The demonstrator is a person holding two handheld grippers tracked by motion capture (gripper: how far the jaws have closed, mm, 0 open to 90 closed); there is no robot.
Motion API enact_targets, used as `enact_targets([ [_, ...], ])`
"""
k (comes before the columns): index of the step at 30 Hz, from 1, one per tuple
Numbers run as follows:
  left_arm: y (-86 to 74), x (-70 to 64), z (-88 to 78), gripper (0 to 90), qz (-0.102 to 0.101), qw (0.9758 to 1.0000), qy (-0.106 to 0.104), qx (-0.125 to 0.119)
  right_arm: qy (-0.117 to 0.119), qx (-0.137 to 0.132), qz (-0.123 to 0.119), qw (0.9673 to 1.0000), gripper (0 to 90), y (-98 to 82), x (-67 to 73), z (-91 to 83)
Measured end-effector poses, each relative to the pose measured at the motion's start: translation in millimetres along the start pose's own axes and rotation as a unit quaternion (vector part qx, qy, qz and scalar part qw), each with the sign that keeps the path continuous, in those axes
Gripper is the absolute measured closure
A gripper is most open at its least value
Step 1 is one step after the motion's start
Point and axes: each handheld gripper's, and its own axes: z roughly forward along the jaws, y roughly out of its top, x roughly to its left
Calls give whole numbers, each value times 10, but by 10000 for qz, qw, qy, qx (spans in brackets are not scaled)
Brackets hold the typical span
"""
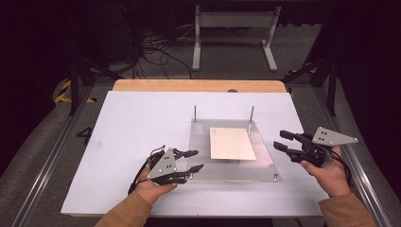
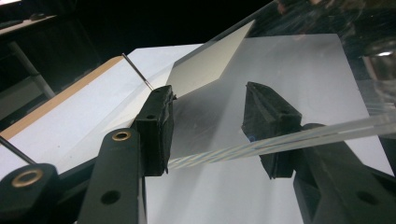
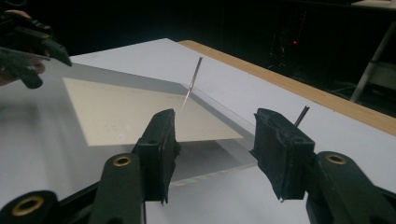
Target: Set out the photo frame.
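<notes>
Right now the left gripper (image 1: 195, 161) has the near-left edge of the clear plate (image 1: 269, 163) running between its jaws. In the left gripper view that edge crosses from one pad to the other, and the plate looks tilted up on this side, so I judge it held, with the jaws roughly half open around it. The cream sheet (image 1: 231, 143) lies ahead of those jaws, either on or under the plate — I cannot tell which through the clear material.

The right gripper (image 1: 279, 140) hangs just off the plate's right edge. Its jaws are about half open with nothing pressed between them; in the right gripper view (image 3: 212, 156) the plate's corner lies between and beyond the pads, not touching them.

The risks, as I judge them:
- The plate is gripped at one edge only, so it could pivot or slide out of the left pads if lifted further.
- Two thin pins (image 1: 195, 113) stand at the far corners and a small stud (image 1: 275, 178) at the near right; a sideways pull could jam the plate against them.
- If the sheet lies loose on top, more tilt could send it sliding away from the left gripper.
- The right jaws, closing off-line, could push the corner rather than clamp it.
</notes>
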Motion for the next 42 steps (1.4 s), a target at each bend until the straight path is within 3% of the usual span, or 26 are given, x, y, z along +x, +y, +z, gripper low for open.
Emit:
enact_targets([
  [4, 4, 3, 0, 520, -10, 10000, 4, -3, 2, 120, -286, 9995, 482, -57, 98, -81],
  [10, 10, 3, 0, 521, -38, 10000, 1, -2, 43, 282, -516, 9983, 459, -116, 199, -185],
  [17, 24, 8, -4, 522, -26, 10000, 4, 22, 274, 336, -691, 9967, 413, -216, 280, -167],
  [19, 23, 11, -7, 522, -28, 10000, 11, 23, 234, 375, -878, 9952, 415, -227, 305, -155],
  [22, 25, 13, -7, 522, -27, 10000, 11, 20, 228, 359, -876, 9952, 401, -232, 310, -153],
  [26, 28, 14, -7, 522, -25, 10000, 9, 27, 348, 461, -1041, 9929, 363, -272, 379, -90],
  [29, 29, 14, -7, 523, -28, 10000, 8, 27, 397, 390, -1021, 9932, 357, -273, 412, -56],
  [37, 37, 14, -7, 524, -47, 10000, 21, 24, 514, 34, -1236, 9910, 346, -226, 541, 115],
  [40, 41, 13, -7, 528, -33, 10000, 16, 21, 533, -52, -1320, 9898, 424, -229, 556, 161],
  [41, 42, 11, -8, 530, 9, 10000, 13, 44, 567, -168, -1233, 9906, 518, -237, 558, 173],
  [42, 44, 13, -10, 537, 61, 10000, 20, 29, 579, -229, -1177, 9911, 532, -238, 557, 170],
])
